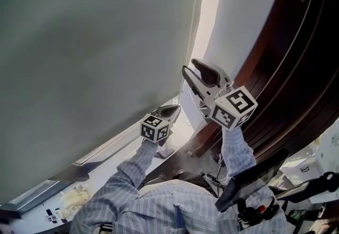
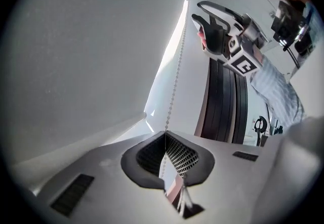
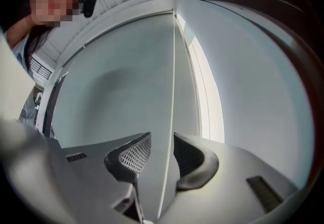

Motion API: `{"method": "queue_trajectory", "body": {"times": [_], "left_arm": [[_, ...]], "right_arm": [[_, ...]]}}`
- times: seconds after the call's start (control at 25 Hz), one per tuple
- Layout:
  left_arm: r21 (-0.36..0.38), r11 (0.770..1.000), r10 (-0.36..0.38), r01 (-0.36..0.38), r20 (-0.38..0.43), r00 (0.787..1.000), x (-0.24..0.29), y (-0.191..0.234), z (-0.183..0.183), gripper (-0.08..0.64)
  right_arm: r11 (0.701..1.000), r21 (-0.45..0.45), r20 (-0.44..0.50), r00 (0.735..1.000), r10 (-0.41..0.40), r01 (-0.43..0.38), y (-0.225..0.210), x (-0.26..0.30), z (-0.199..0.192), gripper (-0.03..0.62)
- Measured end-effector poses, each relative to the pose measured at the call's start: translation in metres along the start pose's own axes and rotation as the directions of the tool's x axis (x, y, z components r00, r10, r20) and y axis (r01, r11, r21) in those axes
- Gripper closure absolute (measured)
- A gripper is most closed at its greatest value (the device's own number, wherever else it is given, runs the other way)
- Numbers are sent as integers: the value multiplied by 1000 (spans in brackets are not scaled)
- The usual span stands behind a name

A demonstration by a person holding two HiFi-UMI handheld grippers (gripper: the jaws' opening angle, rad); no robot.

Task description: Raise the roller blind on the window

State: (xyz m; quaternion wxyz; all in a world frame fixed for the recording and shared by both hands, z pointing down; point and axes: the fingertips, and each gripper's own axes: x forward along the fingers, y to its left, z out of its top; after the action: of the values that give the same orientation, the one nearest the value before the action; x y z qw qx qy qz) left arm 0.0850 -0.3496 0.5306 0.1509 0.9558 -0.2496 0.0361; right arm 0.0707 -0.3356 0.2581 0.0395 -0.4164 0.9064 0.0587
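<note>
The grey roller blind (image 1: 90,53) hangs low over the window, with its white bead chain (image 1: 194,10) running down its right edge. My left gripper (image 1: 176,108) is the lower one. In the left gripper view it (image 2: 165,134) is shut on the bead chain (image 2: 177,73), which rises straight up from the pads. My right gripper (image 1: 189,66) is higher on the chain. In the right gripper view it (image 3: 162,137) stands open, and the chain (image 3: 172,76) passes between the pads without touching them. The blind (image 3: 121,81) fills the area behind.
A dark wooden panel (image 1: 296,53) stands close on the right, beyond a white wall strip (image 1: 249,10). Below the blind is the window sill (image 1: 106,169) with small items (image 1: 69,198) on it. A black chair part (image 1: 254,177) sits at lower right.
</note>
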Motion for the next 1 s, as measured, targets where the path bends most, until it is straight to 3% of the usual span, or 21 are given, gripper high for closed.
{"method": "queue_trajectory", "body": {"times": [0.16,0.36,0.48,0.52,0.56,0.6,0.72,0.8,0.88,1.0], "left_arm": [[-1,1000,1,-1,-1,1000,-4,1,-1,554],[17,1000,3,-3,0,1000,-6,4,1,554],[19,1000,-7,7,-8,1000,-11,0,-2,554],[19,1000,-9,9,-9,1000,-12,-1,-3,554],[17,1000,-9,9,-8,1000,-14,-2,-4,554],[12,1000,-9,9,-5,1000,-15,-1,-5,554],[11,1000,-23,23,14,1000,-18,-1,-5,554],[70,997,-45,43,23,999,-23,-7,-2,554],[133,990,-57,47,67,996,-41,-20,9,551],[176,984,-79,40,222,972,-75,-47,67,549]], "right_arm": [[1000,-18,45,999,9,-8,-13,21,43,469],[997,51,106,993,57,-63,-11,35,75,471],[999,30,71,997,29,-31,-11,42,77,485],[1000,13,57,998,16,-17,-11,44,76,504],[1000,5,51,999,5,-5,-10,45,75,565],[1000,12,55,998,-4,4,-10,45,74,574],[994,110,103,994,-27,16,-13,35,76,575],[990,134,119,992,-48,31,-16,29,78,577],[993,96,102,992,-72,62,-16,25,77,577],[996,43,72,994,-79,76,-13,20,78,577]]}}
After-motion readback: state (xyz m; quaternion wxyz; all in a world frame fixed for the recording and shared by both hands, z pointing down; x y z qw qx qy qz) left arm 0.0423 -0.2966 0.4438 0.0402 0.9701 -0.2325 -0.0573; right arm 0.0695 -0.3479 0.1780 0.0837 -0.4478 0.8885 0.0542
